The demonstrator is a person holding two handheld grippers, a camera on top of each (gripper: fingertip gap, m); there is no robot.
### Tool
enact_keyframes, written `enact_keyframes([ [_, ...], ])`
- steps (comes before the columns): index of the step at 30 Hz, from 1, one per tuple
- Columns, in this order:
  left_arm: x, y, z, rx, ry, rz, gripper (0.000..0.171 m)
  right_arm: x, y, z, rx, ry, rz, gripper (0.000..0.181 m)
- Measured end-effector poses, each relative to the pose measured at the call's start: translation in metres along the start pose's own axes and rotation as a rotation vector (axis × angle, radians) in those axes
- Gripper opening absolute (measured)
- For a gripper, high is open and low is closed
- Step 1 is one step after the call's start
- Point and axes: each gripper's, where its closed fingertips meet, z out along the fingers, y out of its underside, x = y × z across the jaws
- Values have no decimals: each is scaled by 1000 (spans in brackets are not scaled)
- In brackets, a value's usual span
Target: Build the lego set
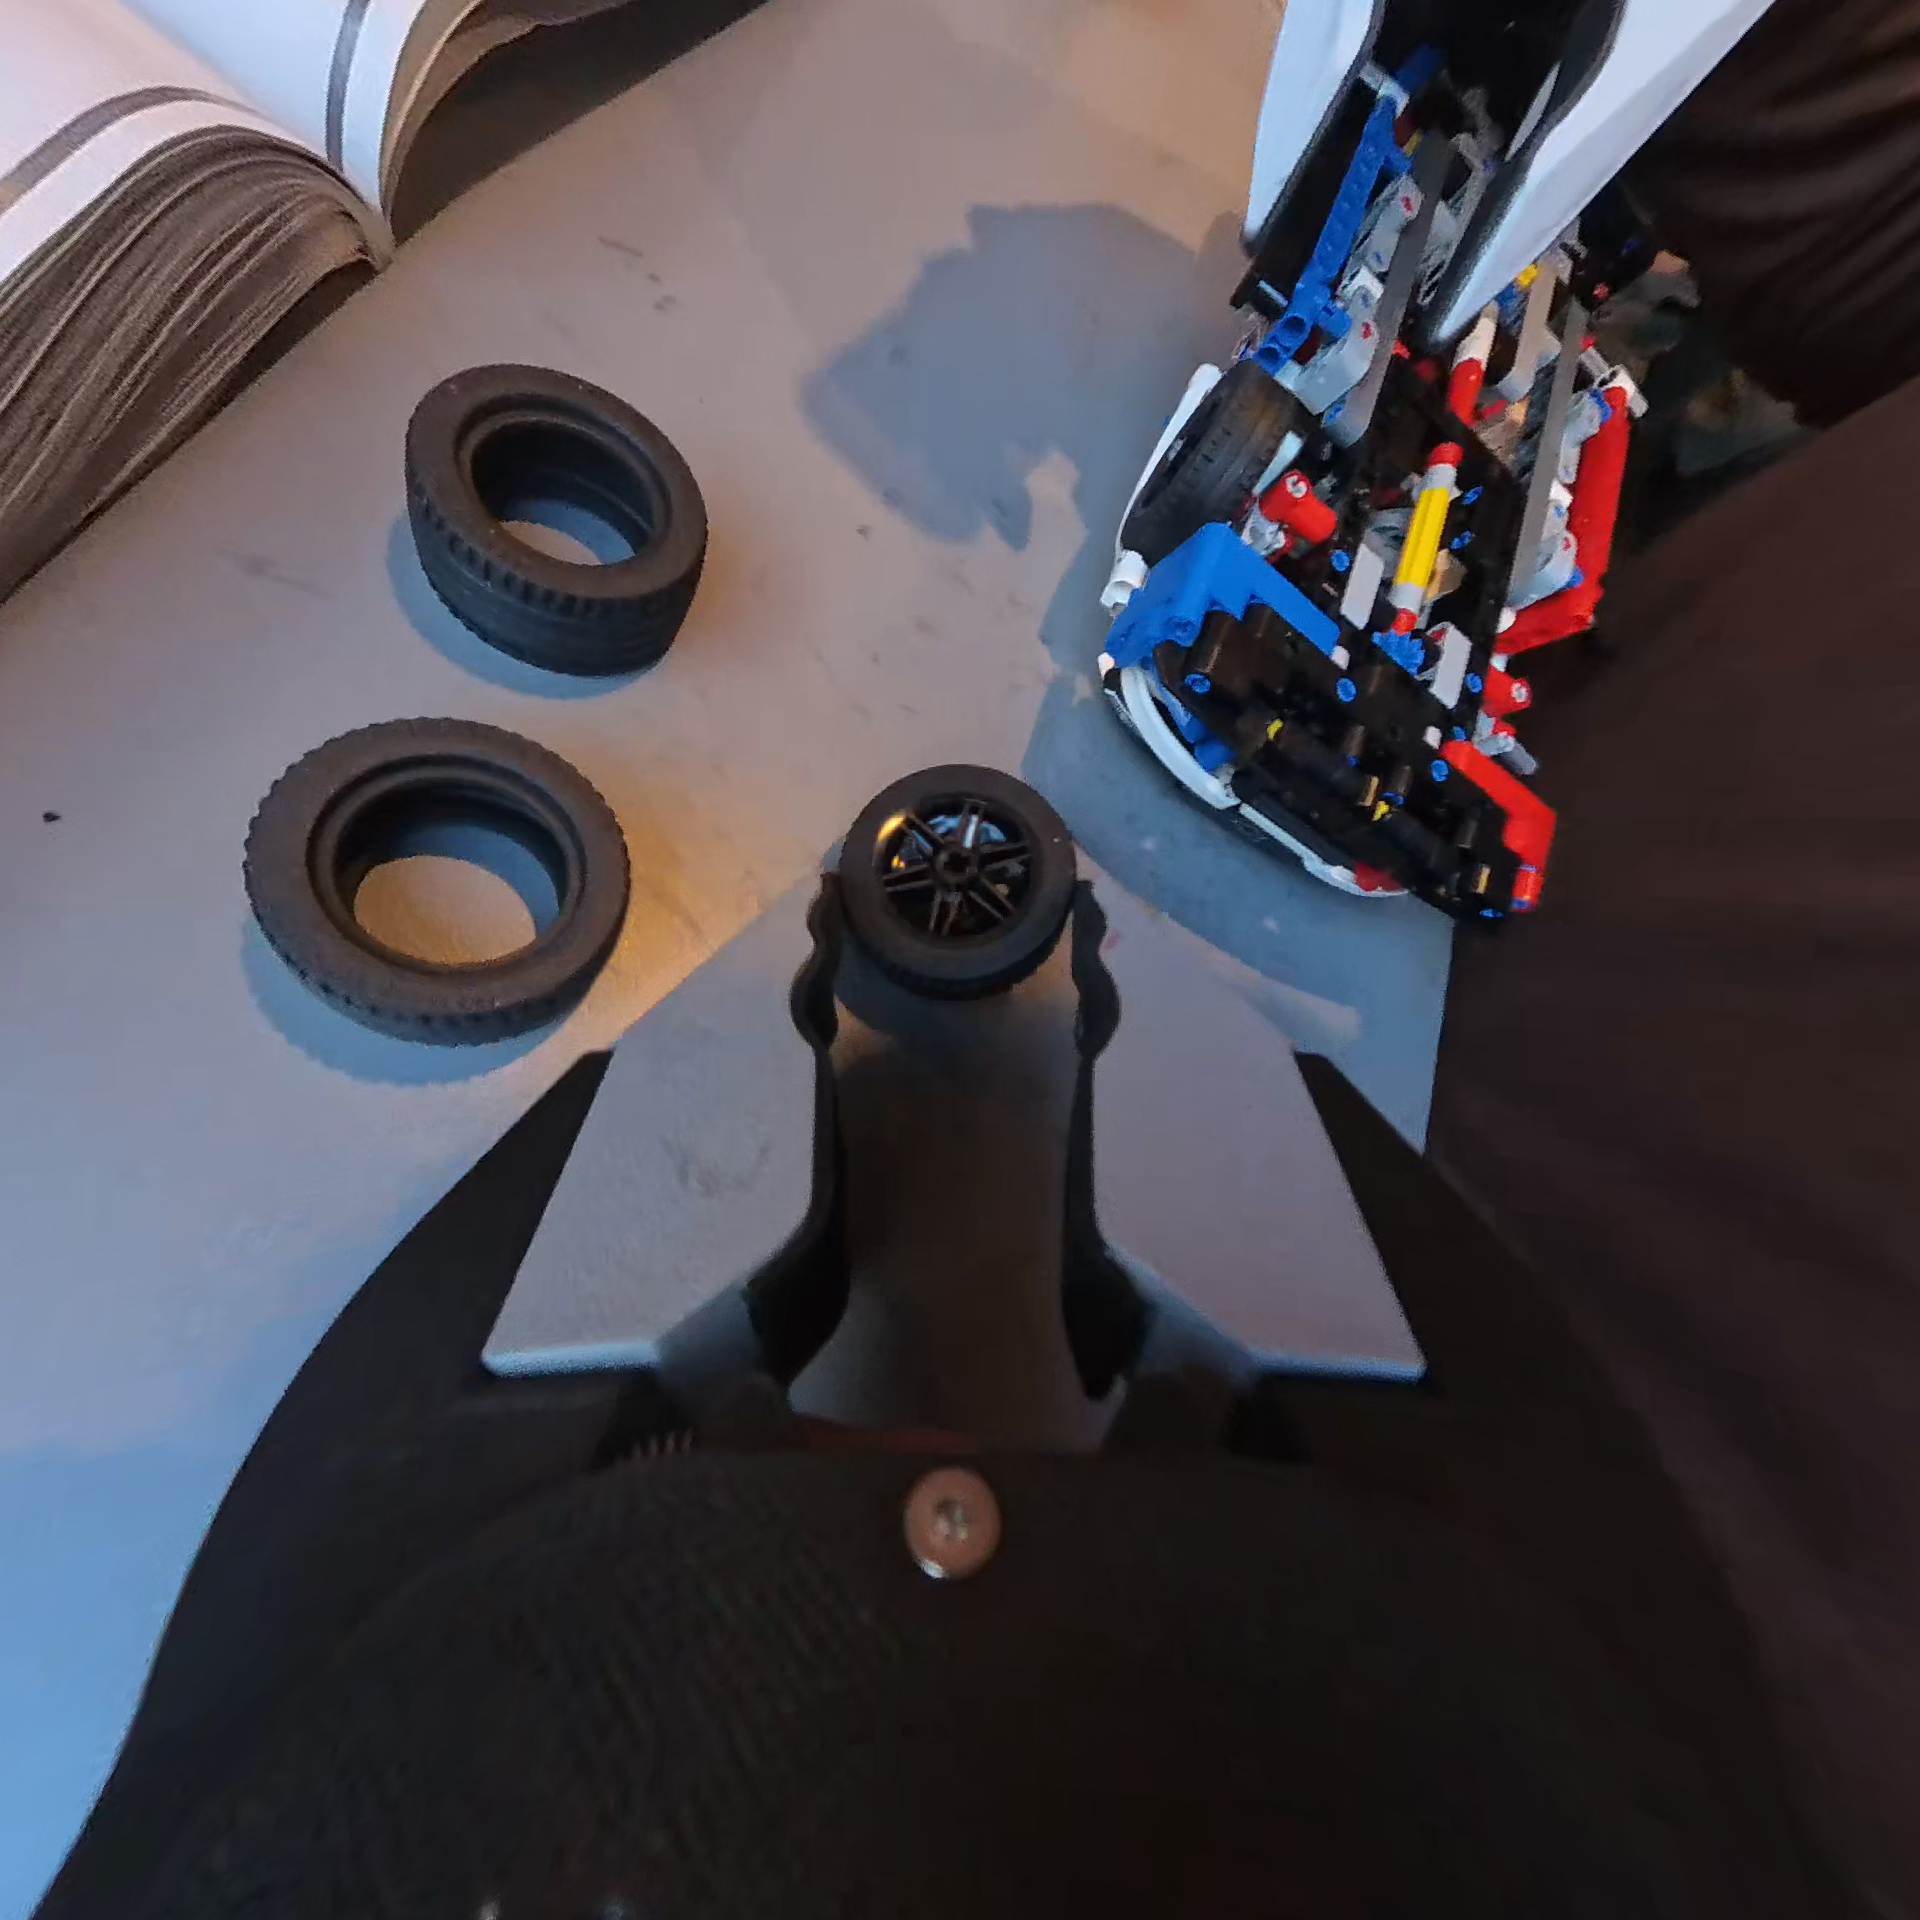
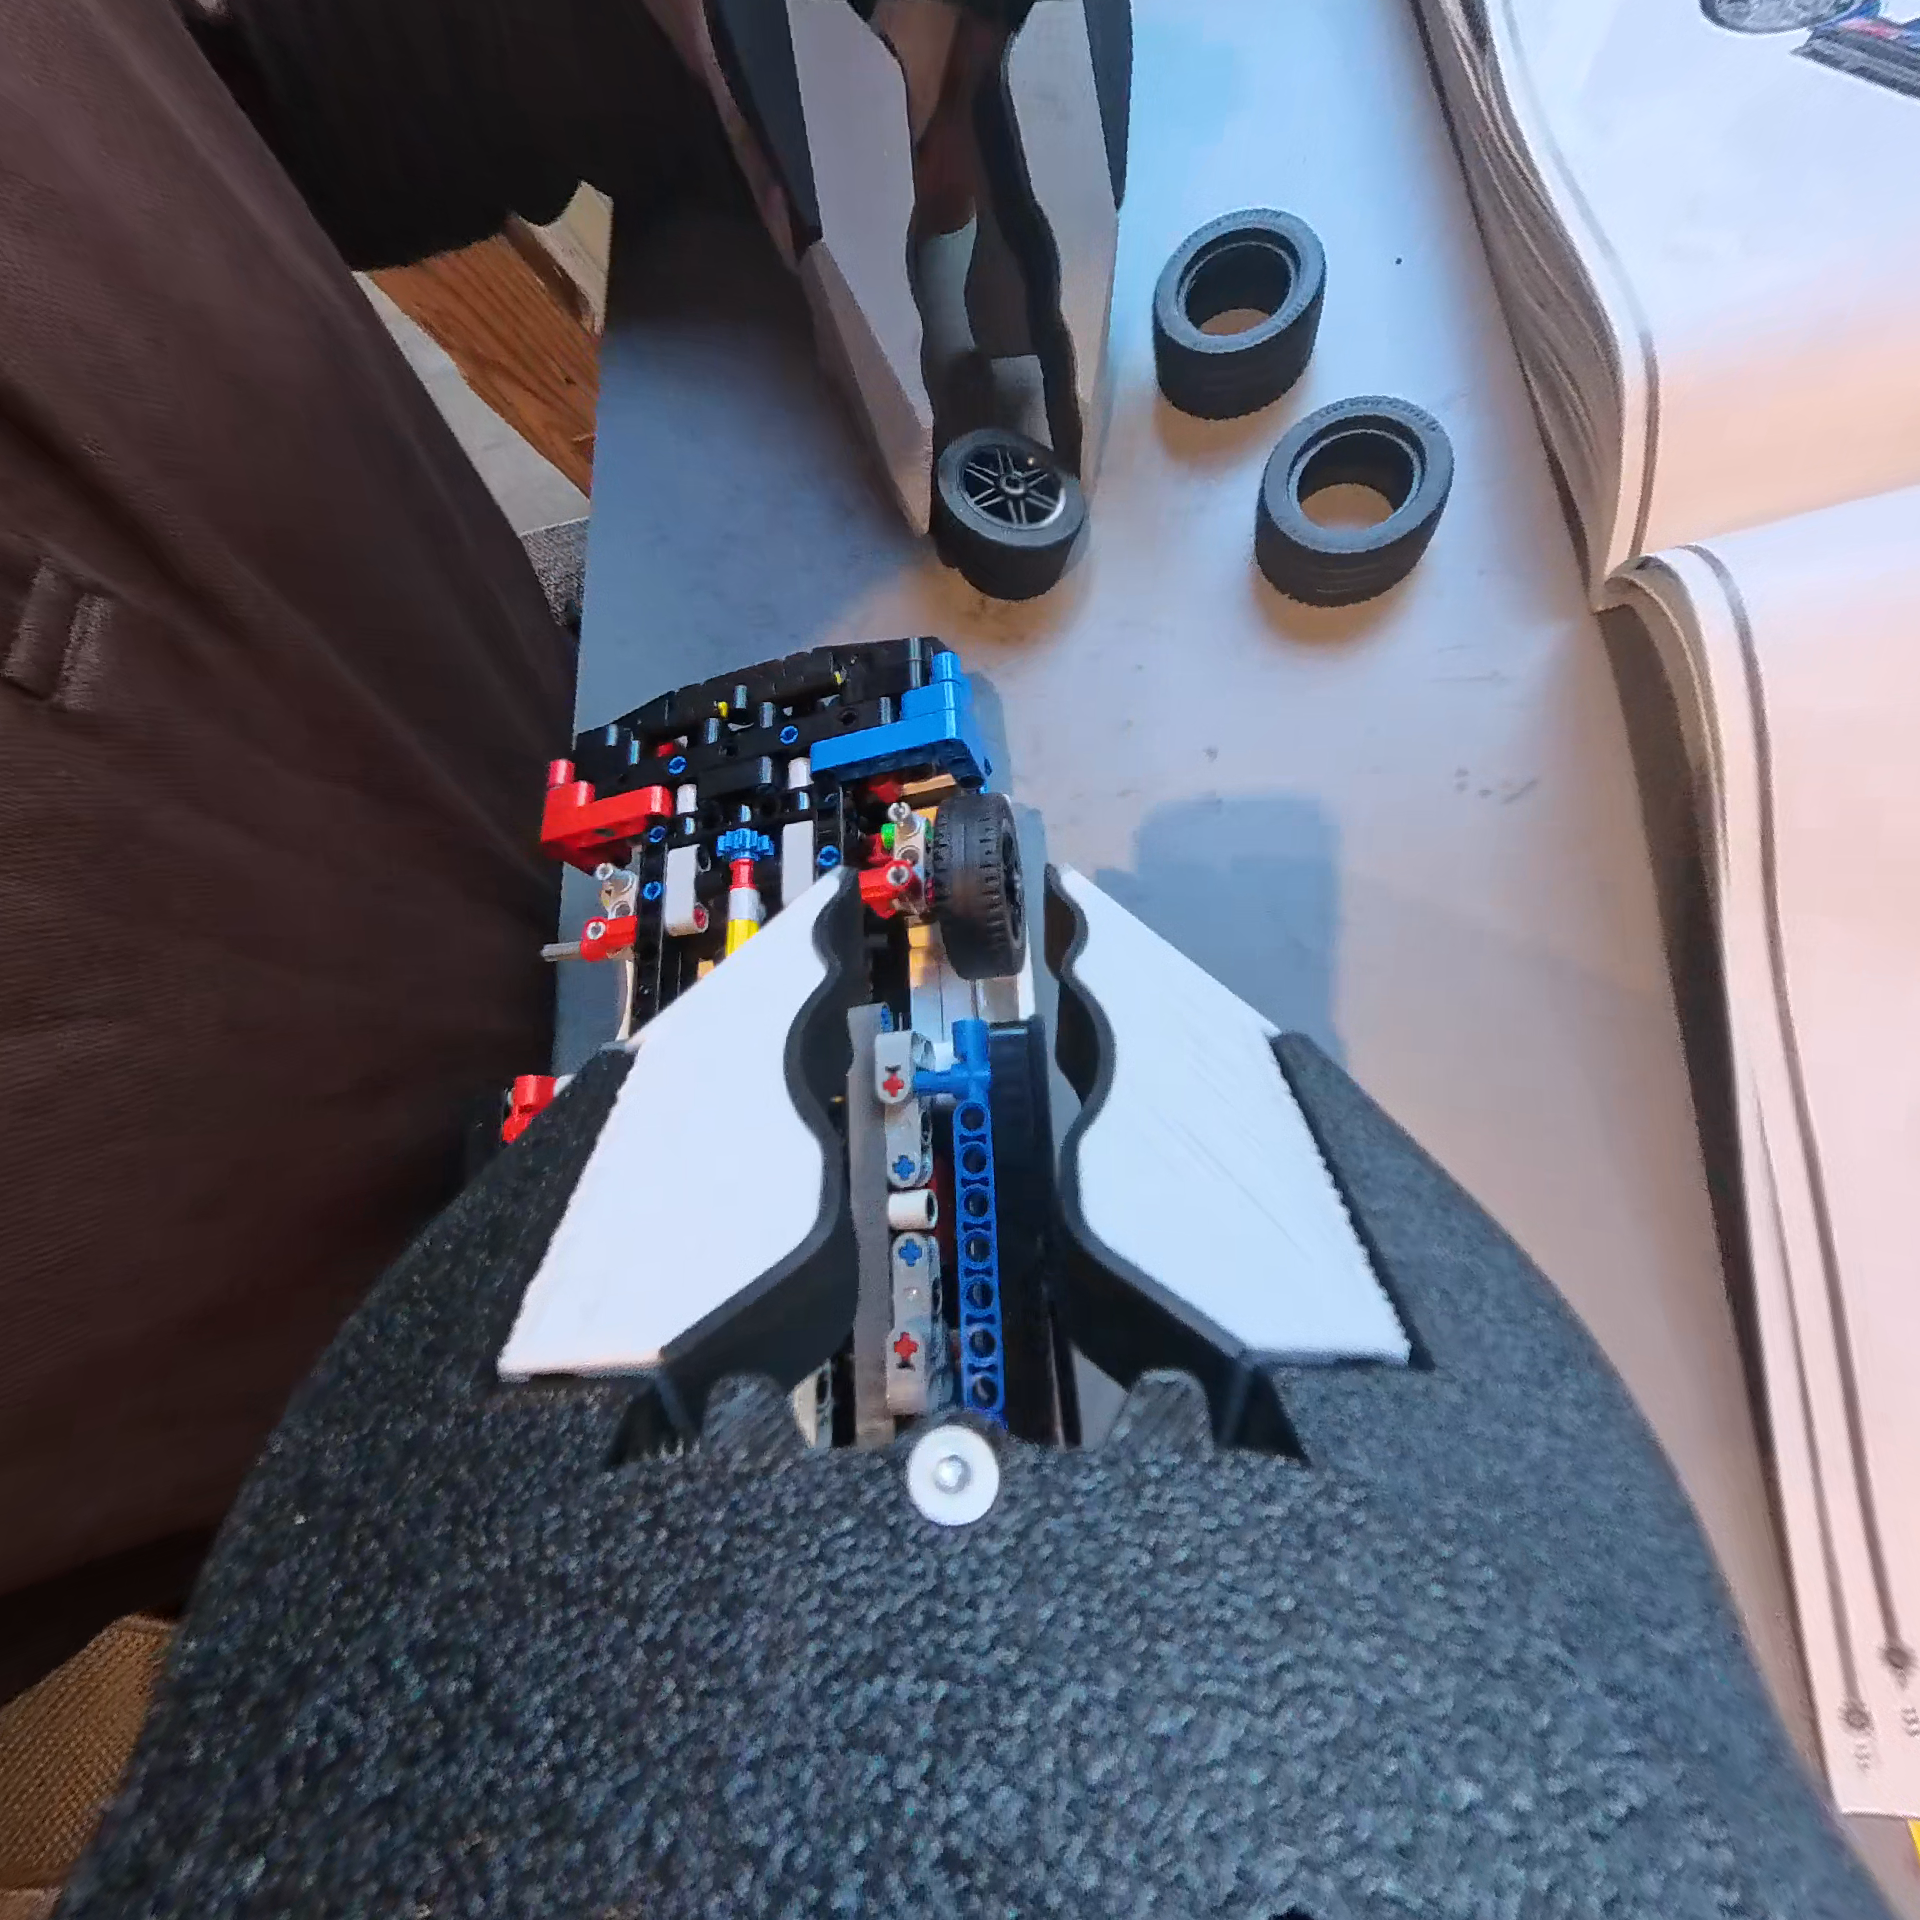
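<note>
The left tool (image 1: 951, 925) grips a small assembled wheel (image 1: 956, 881): a smooth black rubber tyre around a black multi-spoke rim, pinched between two dark, wavy-edged fingers just above the grey bench (image 1: 831, 312). In the right wrist view the same wheel (image 2: 1008, 511) sits at the tip of the left tool, touching or nearly touching the bench.

Two loose tyres lie on the bench to the left of it, both hollow, ribbed black rubber rings with fine tread: one farther (image 1: 556, 517), one nearer (image 1: 436, 881), close together but apart.

The right tool (image 2: 951, 914), with white finger faces and black scalloped inner edges, is closed on the Lego car chassis (image 2: 790, 790), clamping its long middle section of grey and blue holed beams. The chassis is a dense frame of black, blue, red, white and yellow parts; one wheel (image 2: 977, 883) is fitted to it. Its rear is hidden under the tool's rough black body.

An open instruction booklet (image 2: 1714, 312), thick with pages, is cut off at the bench's far edge.
</note>
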Motion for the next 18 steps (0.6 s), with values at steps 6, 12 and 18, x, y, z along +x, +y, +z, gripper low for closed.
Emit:
enact_keyframes([
  [6,-2,0,-11,10,-57,-19,63,-3,5,1,14,-5,20,30],
  [12,13,-45,-36,172,-114,222,61,-6,5,-1,37,-8,12,30],
  [18,42,-62,11,61,250,317,53,-5,7,4,-2,-78,5,29],
])
